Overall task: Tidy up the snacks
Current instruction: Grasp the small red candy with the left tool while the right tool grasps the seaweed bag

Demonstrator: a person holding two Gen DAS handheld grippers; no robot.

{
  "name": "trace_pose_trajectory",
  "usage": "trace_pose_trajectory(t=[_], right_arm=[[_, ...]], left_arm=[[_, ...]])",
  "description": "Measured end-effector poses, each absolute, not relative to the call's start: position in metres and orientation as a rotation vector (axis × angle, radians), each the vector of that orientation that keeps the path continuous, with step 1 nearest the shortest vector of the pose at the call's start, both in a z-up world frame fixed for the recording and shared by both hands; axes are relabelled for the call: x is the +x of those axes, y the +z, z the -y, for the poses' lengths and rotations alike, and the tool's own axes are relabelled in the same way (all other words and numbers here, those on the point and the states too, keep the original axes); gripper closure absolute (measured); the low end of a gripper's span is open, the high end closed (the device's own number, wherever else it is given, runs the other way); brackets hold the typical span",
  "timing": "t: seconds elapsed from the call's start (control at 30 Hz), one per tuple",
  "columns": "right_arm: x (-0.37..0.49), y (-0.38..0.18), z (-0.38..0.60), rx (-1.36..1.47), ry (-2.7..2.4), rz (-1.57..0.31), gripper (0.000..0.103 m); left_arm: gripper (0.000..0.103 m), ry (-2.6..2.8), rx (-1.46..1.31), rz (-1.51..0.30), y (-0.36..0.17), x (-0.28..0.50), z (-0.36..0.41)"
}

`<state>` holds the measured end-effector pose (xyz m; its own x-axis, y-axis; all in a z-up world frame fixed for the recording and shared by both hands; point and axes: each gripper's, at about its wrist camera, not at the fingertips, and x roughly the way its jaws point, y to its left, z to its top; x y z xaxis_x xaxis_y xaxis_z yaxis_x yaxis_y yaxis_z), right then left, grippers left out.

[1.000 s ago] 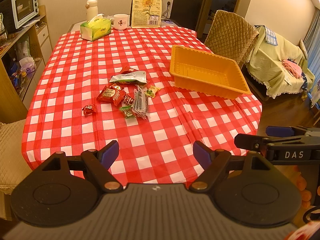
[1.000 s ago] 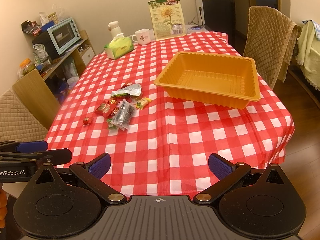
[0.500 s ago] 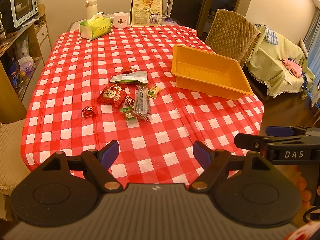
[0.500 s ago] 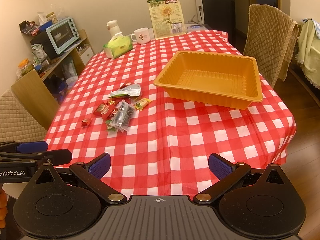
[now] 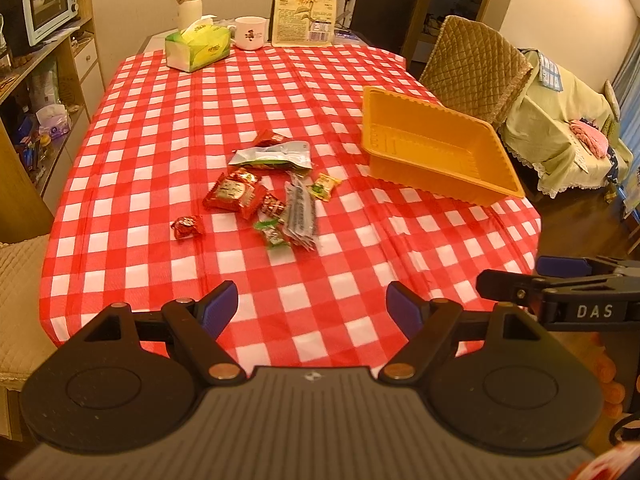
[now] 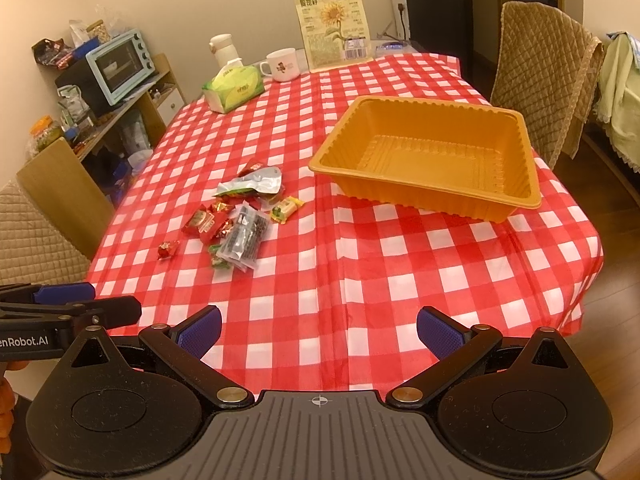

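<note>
A heap of small wrapped snacks (image 5: 272, 196) (image 6: 240, 216) lies mid-table on the red checked cloth: a silver-green pouch (image 5: 274, 156), a red packet (image 5: 234, 194), a clear dark-filled packet (image 6: 245, 237), and one red sweet (image 5: 186, 227) off to the left. An empty orange tray (image 5: 436, 152) (image 6: 432, 152) stands to their right. My left gripper (image 5: 312, 308) hangs open over the table's near edge, well short of the snacks. My right gripper (image 6: 318, 330) is open too, beside it, with nothing between its fingers.
At the table's far end stand a green tissue box (image 5: 198, 46), a white mug (image 5: 250, 32), a thermos (image 5: 189, 2) and a sunflower-seed bag (image 5: 306, 6). A quilted chair (image 6: 548, 76) sits behind the tray. Shelves with a toaster oven (image 6: 120, 66) line the left.
Both grippers have moved a little forward toward the table, so the snacks and tray look nearer. Jaws are unchanged.
</note>
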<state>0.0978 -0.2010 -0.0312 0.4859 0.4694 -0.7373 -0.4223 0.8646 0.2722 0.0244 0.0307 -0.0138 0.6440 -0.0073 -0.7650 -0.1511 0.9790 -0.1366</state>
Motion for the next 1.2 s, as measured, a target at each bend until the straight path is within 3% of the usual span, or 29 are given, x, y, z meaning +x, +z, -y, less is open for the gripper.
trace_pose_trajectory(t=[0.47, 0.9, 1.2], right_arm=[[0.139, -0.051, 0.169, 0.088, 0.562, -0.918, 0.0], [0.169, -0.071, 0.135, 0.114, 0.537, -0.953, 0.0], [0.179, -0.081, 0.115, 0.125, 0.497, -0.99, 0.0]], left_arm=[[0.026, 0.135, -0.167, -0.869, -0.048, 0.058, -0.099], [0.057, 0.063, -0.065, -0.907, -0.088, 0.109, -0.145], [0.063, -0.012, 0.023, -0.954, -0.107, 0.132, -0.164]])
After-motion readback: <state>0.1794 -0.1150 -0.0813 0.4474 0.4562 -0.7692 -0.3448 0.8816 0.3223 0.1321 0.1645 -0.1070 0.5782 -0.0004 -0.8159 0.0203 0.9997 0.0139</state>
